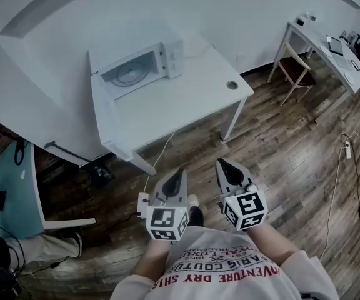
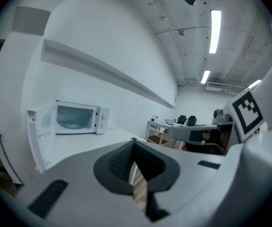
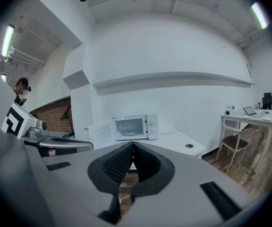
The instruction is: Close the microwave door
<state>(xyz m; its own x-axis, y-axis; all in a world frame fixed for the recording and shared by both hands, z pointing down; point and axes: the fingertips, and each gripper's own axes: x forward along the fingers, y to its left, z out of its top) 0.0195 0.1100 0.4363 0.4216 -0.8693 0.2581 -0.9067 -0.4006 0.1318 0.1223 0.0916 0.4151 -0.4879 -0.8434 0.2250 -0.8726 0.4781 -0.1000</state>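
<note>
A white microwave (image 1: 144, 64) stands at the back left of a white table (image 1: 186, 102). Its door (image 1: 103, 108) is swung wide open to the left, and the glass turntable shows inside. My left gripper (image 1: 180, 172) and right gripper (image 1: 222, 163) hang side by side over the wooden floor, well short of the table and close to my body. Both are shut on nothing. In the left gripper view the microwave (image 2: 77, 118) and its open door (image 2: 38, 138) sit far off at the left, beyond the gripper (image 2: 133, 143). The right gripper view has the microwave (image 3: 133, 126) straight ahead, past the gripper (image 3: 132, 145).
A round cable hole (image 1: 232, 85) marks the table's right corner. A wooden chair (image 1: 295, 67) and a second white desk (image 1: 330, 45) stand at the far right. A teal table (image 1: 8, 189) is at the left, and a power strip (image 1: 347, 149) with cables lies on the floor.
</note>
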